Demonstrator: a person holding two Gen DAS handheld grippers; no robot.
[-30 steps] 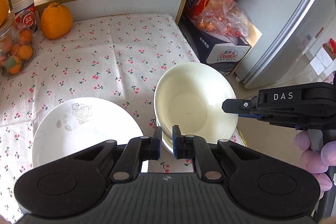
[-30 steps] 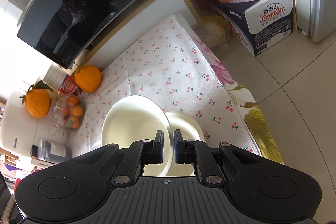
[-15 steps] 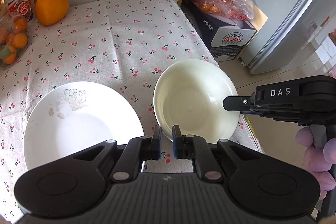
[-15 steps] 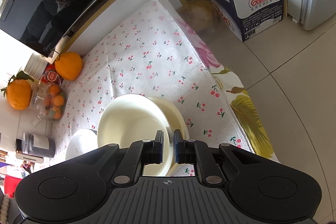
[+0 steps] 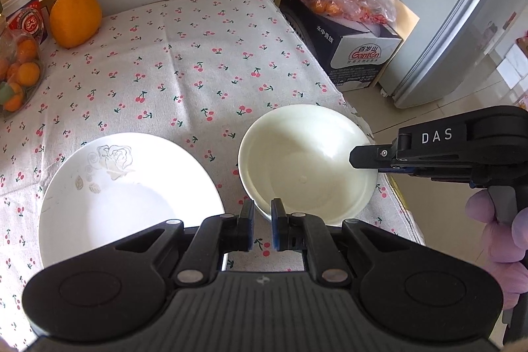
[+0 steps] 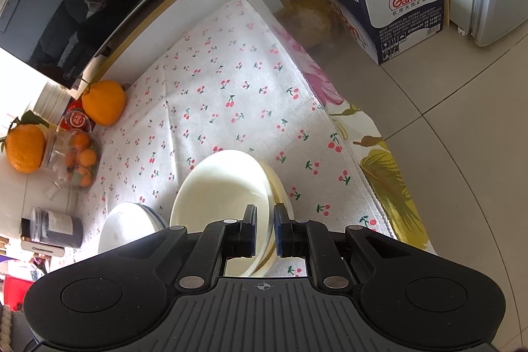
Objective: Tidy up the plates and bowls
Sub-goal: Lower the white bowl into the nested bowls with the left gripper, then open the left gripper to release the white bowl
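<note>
Cream and glossy, the bowl (image 5: 307, 164) sits near the right edge of the bench (image 5: 184, 65) in the left wrist view, on a cherry-print cloth (image 5: 198, 32). Its near rim runs between the fingers of the left tool (image 5: 262, 225), which are pressed onto it. At the bowl's right rim the right tool (image 5: 354, 157) reaches in from the side, its fingers pinching that rim, a purple-gloved hand (image 5: 501, 236) on its handle. Just left of the bowl, apart from it, lies a white plate (image 5: 125, 200) with a pale rose print. An orange (image 5: 75, 18) rests at the bench's far left, and a Ganten box (image 5: 346, 45) stands on the floor past the right edge. From the right wrist view, the right tool (image 6: 264, 228) grips the bowl (image 6: 221, 190) by its rim, and the bowl is tilted, its right side raised. A second cream dish (image 6: 279, 190) shows beneath it, only as a crescent. The plate (image 6: 132, 226) lies to the left, partly hidden by the tool. Two oranges (image 6: 104, 103) sit far left beside a clear tub (image 6: 79, 160) of small fruit.
</note>
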